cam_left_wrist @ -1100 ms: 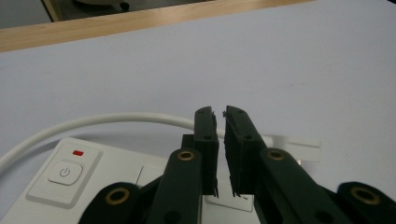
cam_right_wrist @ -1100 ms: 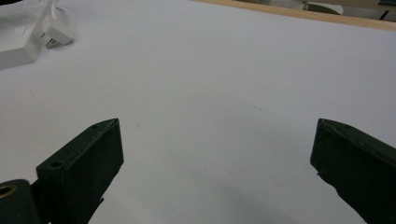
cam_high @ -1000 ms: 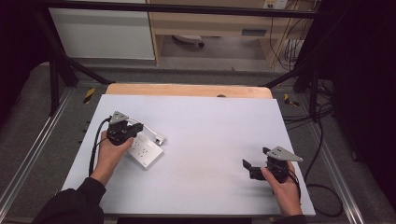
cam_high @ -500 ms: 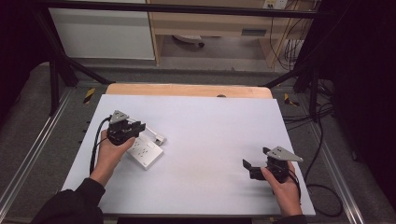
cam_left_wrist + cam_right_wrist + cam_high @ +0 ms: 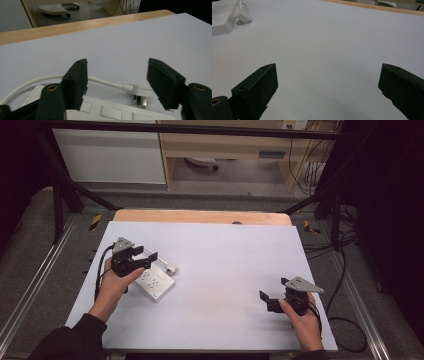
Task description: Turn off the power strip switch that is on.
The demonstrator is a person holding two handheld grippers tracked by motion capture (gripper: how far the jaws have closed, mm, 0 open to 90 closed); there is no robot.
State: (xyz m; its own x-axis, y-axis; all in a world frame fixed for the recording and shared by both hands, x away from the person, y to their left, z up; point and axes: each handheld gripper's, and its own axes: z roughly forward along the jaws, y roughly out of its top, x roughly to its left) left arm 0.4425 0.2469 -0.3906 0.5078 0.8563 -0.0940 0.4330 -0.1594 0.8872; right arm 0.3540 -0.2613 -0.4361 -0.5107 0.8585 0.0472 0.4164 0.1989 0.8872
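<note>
Desk [image 5: 225, 255]: white sheet surface with a wooden edge strip along the far side, centre of the high view.

Power strip [image 5: 156, 283]: white, flat on the desk at left centre of the frame. Its white cable [image 5: 105, 81] ends in a plug [image 5: 140, 93] lying just beyond it.

Left gripper [image 5: 145, 260]: over the power strip's far end, jaws just opened wide; cable and plug lie between them, not pressed.

Right gripper [image 5: 265, 300]: lower right of the frame, jaws spread wide over bare desk, holding nothing.

Room: grey floor, black frame rails, a pale cabinet at upper left, a wooden shelf unit and hanging wires at upper right.
</note>
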